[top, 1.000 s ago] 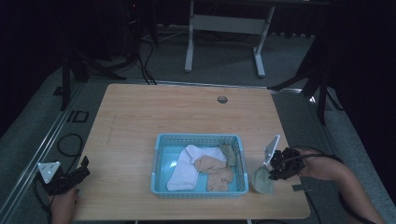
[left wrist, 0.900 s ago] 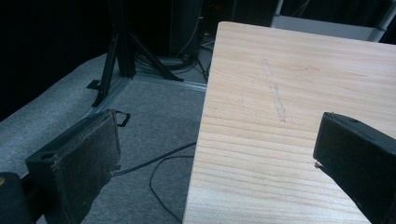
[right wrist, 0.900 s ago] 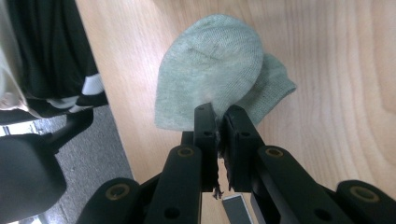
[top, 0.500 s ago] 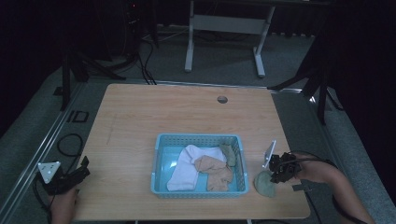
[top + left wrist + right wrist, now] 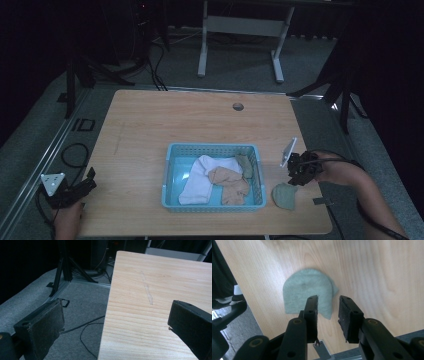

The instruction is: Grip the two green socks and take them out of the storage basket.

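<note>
Two grippers are in play around a blue basket sitting on the wooden surface. Basket holds a white sock, a tan sock beside it, and a green-grey piece against the basket's right wall.

Just right of the basket, outside it, a folded grey-green sock lies flat on the surface, near the front edge. Right gripper hangs above the sock's upper right, held by the person's right hand. In the right gripper view its fingers stand a narrow gap apart with nothing between them, the sock below and apart from them.

Left gripper sits well left of the basket, at the surface's front left corner. In the left gripper view its fingers are spread wide, straddling the surface edge, empty.
</note>
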